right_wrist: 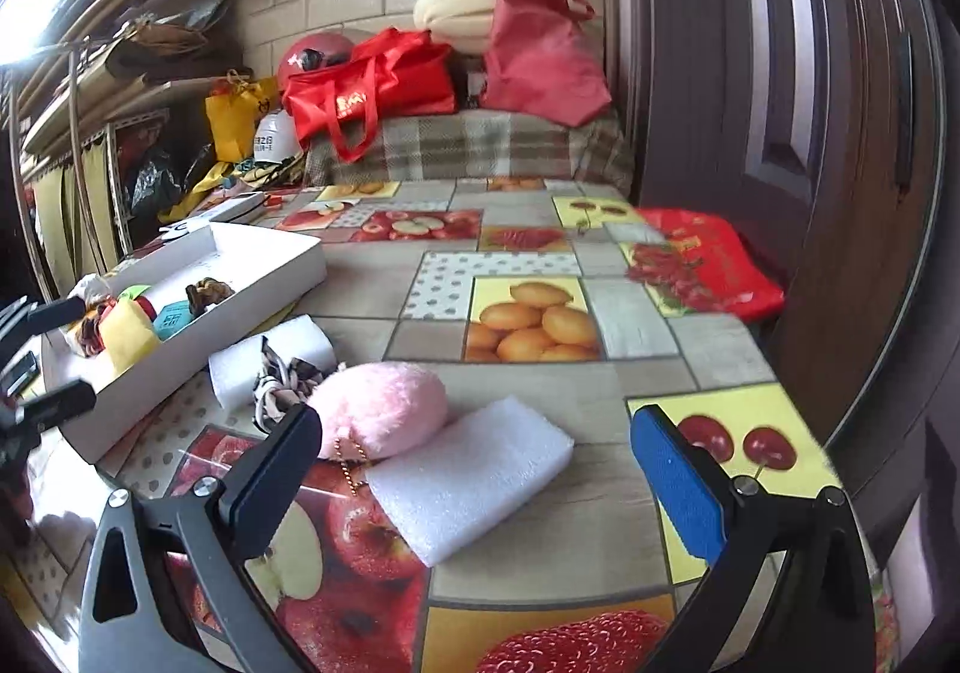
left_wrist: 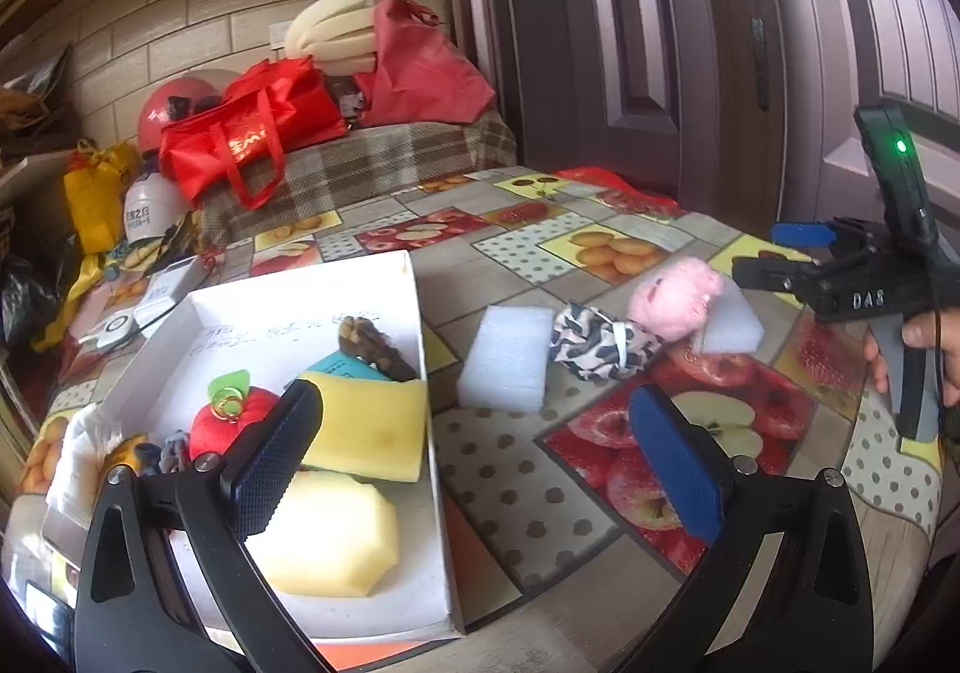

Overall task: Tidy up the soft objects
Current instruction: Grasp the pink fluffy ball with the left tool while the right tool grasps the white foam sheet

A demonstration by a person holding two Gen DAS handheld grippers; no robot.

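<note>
Though flat, foam pad (right_wrist: 471, 484) (lengthwise) diagonal.

This looks like a lived-in home, perhaps an entryway or storage corner. A fruit-print oilcloth (right_wrist: 528, 253) covers the table; at upper centre, red shopping bags (right_wrist: 372, 79) sit on a plaid-draped surface (right_wrist: 480, 145) against a tiled wall, beside a dark panelled door (right_wrist: 750, 73) (right edge).
</note>
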